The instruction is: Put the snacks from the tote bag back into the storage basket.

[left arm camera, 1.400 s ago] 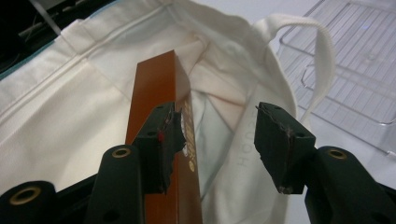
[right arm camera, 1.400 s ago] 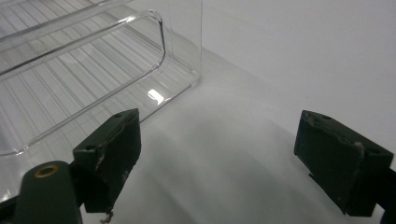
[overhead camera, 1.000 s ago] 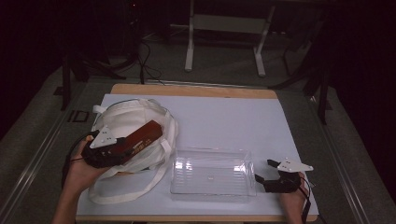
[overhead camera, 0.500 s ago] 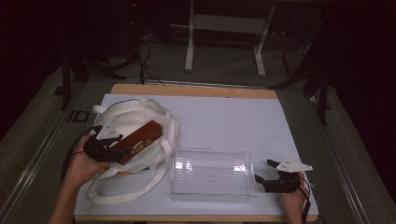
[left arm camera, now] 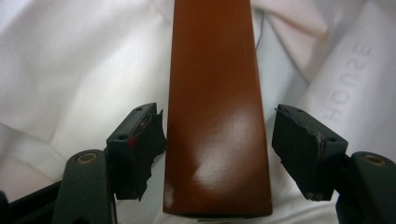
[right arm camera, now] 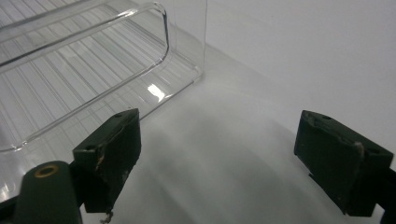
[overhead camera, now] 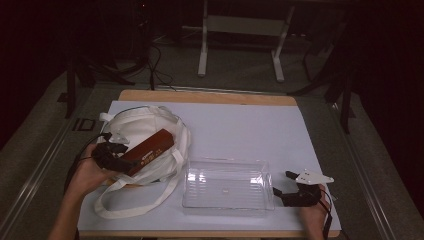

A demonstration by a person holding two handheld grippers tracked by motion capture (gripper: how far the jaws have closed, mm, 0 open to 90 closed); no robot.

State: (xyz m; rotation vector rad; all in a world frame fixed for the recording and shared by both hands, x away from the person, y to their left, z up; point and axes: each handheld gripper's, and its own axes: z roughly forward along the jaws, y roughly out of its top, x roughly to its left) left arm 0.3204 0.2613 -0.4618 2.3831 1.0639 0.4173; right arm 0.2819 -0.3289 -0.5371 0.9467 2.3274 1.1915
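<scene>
A long brown box (overhead camera: 150,149) lies slanted on a white tote bag (overhead camera: 135,125) at the left of the table. My left gripper (overhead camera: 114,155) is at the box's near-left end. In the left gripper view its jaws stand open on either side of the box (left arm camera: 217,116), with a small gap each side and the bag's cloth (left arm camera: 70,60) underneath. A clear plastic tray (overhead camera: 227,161) sits empty at front centre. My right gripper (overhead camera: 281,193) rests open on the table just right of the tray, and the tray's corner (right arm camera: 163,28) shows beyond the left jaw.
A white sheet (overhead camera: 250,125) covers the wooden table (overhead camera: 210,96). The bag's straps (overhead camera: 132,202) loop toward the front edge. Beyond the table a metal frame (overhead camera: 240,25) and cables (overhead camera: 155,70) stand on the dark floor.
My left hand and gripper have drawn back slightly toward the left along the box. The box, the tray and my right gripper have stayed where they were.
</scene>
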